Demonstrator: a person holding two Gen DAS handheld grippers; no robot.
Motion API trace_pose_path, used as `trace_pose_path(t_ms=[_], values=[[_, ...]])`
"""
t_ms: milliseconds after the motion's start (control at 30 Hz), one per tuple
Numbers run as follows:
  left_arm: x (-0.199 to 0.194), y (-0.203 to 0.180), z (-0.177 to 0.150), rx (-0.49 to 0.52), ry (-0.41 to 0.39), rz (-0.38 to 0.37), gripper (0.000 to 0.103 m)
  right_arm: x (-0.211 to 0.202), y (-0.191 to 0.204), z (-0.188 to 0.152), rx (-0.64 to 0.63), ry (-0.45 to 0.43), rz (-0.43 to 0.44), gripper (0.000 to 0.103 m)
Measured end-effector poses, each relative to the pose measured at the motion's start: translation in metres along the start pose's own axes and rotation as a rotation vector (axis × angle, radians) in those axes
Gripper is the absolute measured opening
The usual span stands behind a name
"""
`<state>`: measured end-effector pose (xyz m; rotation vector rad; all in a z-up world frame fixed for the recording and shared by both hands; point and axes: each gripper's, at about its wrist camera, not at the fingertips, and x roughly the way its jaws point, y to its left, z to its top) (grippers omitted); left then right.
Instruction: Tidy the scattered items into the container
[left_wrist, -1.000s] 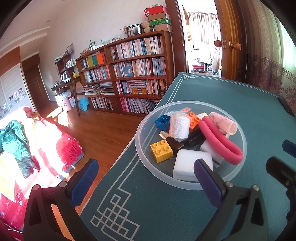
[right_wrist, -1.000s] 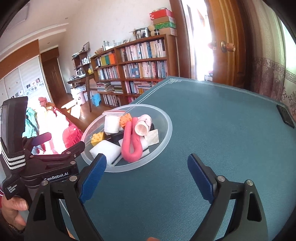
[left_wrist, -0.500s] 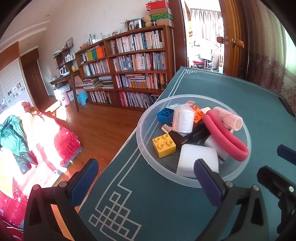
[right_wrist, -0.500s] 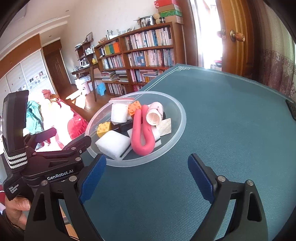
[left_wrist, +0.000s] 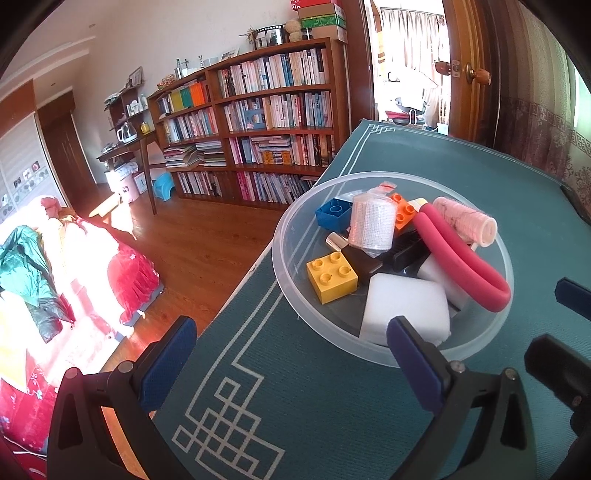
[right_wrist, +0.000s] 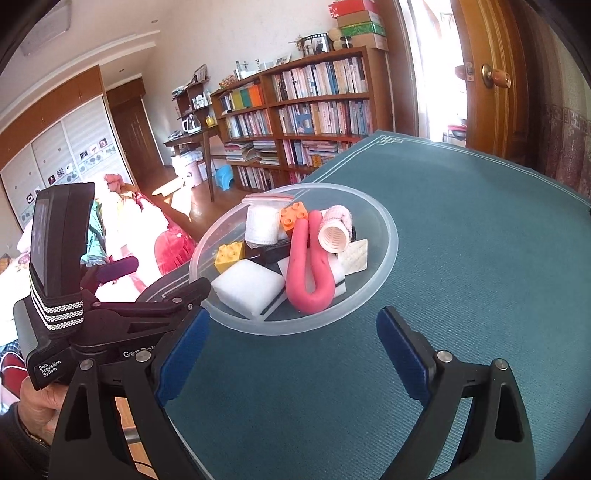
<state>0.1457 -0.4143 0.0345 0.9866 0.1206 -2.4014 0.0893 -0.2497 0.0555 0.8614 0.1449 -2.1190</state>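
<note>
You look at the end step: both tongs, left gripper (left_wrist: 291, 365) & right gripper (right_wrist: 293, 354), stand wide open w/ nothing held, all items lie in the clear bowl (right_wrist: 388, 258) near the table's (right_wrist: 480, 258) left edge, so next only check for strays.

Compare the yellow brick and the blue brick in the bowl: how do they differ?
The yellow brick lies near the front of the clear bowl, studs up; the blue brick sits at the far side, tipped so its hollow underside shows. The yellow brick is in full view; the blue brick is partly hidden. Both are plastic building bricks inside the bowl.
</note>
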Motion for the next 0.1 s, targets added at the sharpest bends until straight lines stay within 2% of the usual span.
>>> trace_pose_path(t_ms=[100], values=[[-0.0001,-0.0022,-0.0002,0.005,0.002,-0.006,0.103,0.0071,-0.0044,-0.0018,0.015,0.032,-0.005,0.095]])
